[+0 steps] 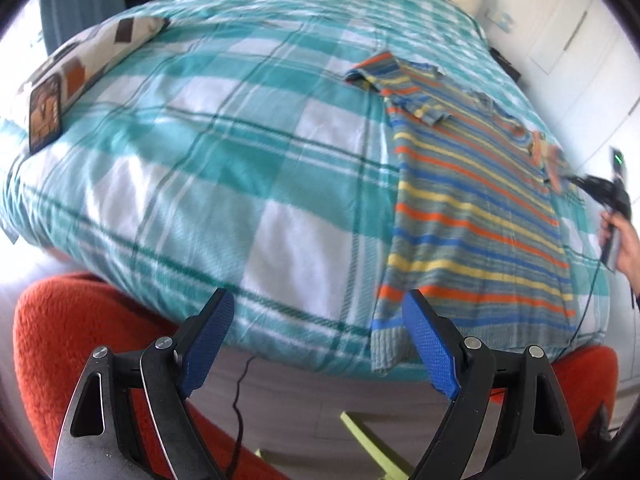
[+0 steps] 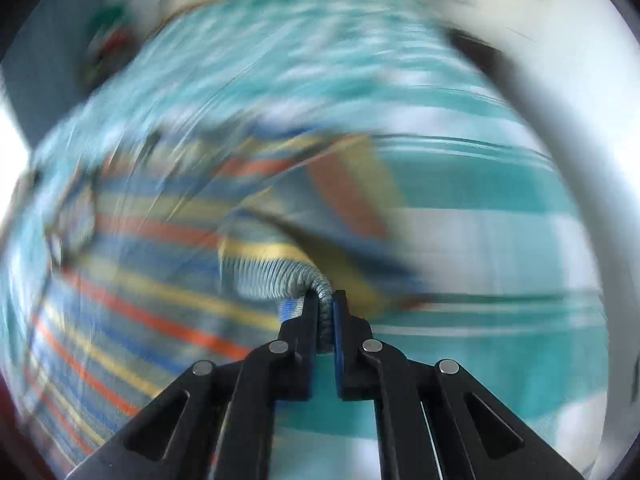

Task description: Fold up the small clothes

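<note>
We hold the right gripper [image 2: 326, 308] pinched on the ribbed cuff [image 2: 280, 280] of the striped sweater [image 1: 472, 208], while the left gripper [image 1: 316, 336] hangs spread and empty off the near edge of the plaid bedspread [image 1: 208, 168], just left of the sweater's hem. The main risk, in our judgement, is that the thin cuff slips from the pinch or that the pull drags the whole body askew. The sweater lies flat on the bedspread's right side, long axis running hem-near to collar-far.
</note>
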`<state>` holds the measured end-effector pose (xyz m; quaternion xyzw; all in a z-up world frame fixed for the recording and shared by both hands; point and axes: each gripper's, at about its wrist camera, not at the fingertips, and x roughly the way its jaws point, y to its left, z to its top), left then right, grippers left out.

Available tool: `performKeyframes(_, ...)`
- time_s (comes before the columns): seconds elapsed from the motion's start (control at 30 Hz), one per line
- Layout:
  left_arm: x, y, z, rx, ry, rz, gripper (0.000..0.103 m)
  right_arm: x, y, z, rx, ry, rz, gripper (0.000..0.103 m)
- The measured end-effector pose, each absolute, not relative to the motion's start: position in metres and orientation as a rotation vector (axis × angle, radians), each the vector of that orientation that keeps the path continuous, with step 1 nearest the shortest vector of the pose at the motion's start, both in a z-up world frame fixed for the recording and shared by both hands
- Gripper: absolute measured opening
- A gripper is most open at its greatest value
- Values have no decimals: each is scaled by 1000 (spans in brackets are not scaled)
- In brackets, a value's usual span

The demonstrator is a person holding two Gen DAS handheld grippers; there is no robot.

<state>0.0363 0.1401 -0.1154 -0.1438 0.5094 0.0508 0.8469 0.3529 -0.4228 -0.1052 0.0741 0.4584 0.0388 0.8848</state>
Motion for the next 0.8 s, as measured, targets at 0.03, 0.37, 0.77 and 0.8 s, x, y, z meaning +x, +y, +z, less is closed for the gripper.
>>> performKeyframes(0.03, 37, 141, -117, -319, 1079, 108, 87, 346, -462, -101, 255, 932, 5, 6)
performKeyframes(0.37, 55, 95, -110, -267, 1093, 5, 87, 300, -602, -150, 723, 982, -193, 6)
performKeyframes(0.77, 45, 96, -121, -210, 1140, 55, 87, 319, -589, -160, 479, 1014, -266, 4)
performKeyframes(0.8, 44, 98, -121, -210, 1140, 61, 87, 315, -591, -156, 462, 1012, -274, 4)
